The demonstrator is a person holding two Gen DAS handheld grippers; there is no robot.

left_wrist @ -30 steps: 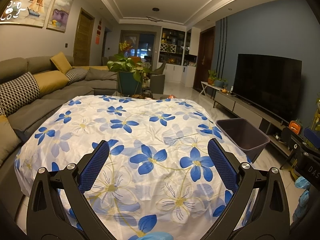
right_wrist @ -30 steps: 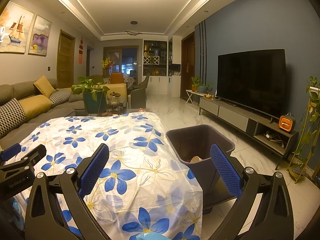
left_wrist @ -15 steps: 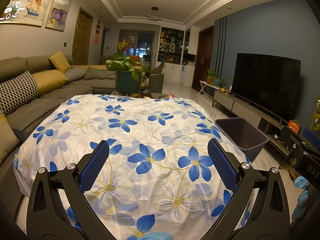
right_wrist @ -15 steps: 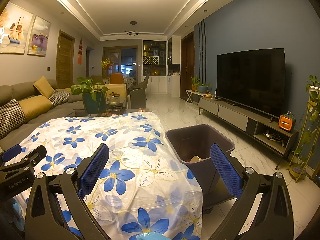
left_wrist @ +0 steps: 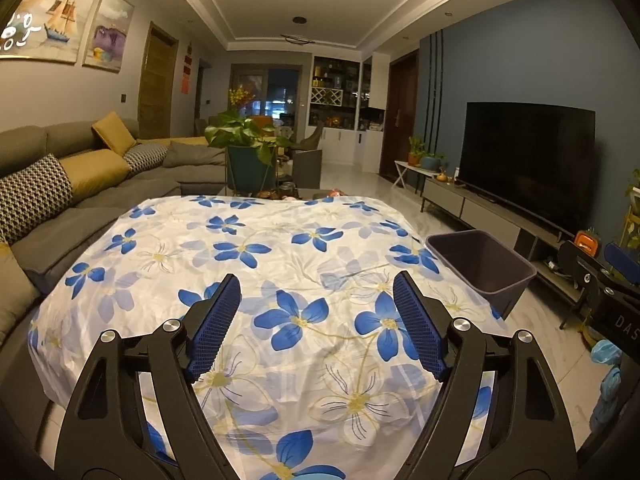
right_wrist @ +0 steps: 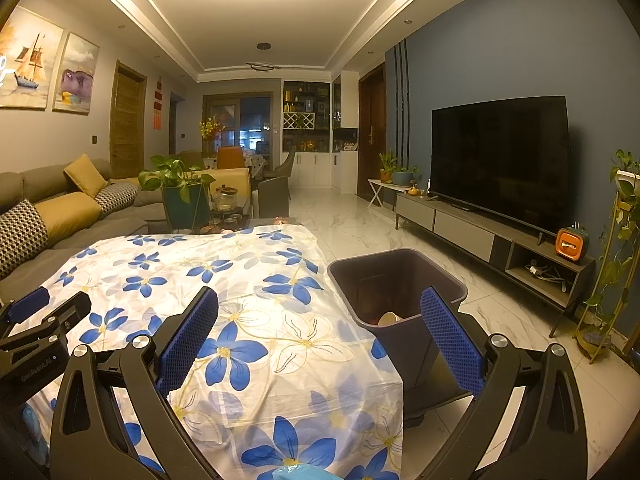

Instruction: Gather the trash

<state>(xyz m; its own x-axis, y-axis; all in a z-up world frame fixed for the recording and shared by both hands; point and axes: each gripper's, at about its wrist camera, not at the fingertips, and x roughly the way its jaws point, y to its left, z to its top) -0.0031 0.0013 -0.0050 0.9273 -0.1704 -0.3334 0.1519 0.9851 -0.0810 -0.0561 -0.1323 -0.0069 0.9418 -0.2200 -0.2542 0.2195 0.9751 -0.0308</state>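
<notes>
A table under a white cloth with blue flowers (left_wrist: 280,248) (right_wrist: 224,280) fills the foreground, and I see no loose item on it. Beside its right edge a dark purple bin (left_wrist: 480,264) (right_wrist: 396,276) stands on the floor. A paper cup (right_wrist: 388,318) lies inside it. My left gripper (left_wrist: 316,284) hovers open over the near part of the cloth, holding nothing. My right gripper (right_wrist: 319,292) is wide open above the table's right edge and the bin, also holding nothing.
A grey sofa (left_wrist: 80,184) with cushions runs along the left. A potted plant (left_wrist: 248,148) stands beyond the table. A TV (right_wrist: 500,156) on a low stand (right_wrist: 460,228) lines the right wall, with a plant stand (right_wrist: 616,260) nearby. Marble floor (right_wrist: 360,232) lies between.
My left gripper's fingers have drawn somewhat closer together but stay apart. The right gripper and the bin look the same.
</notes>
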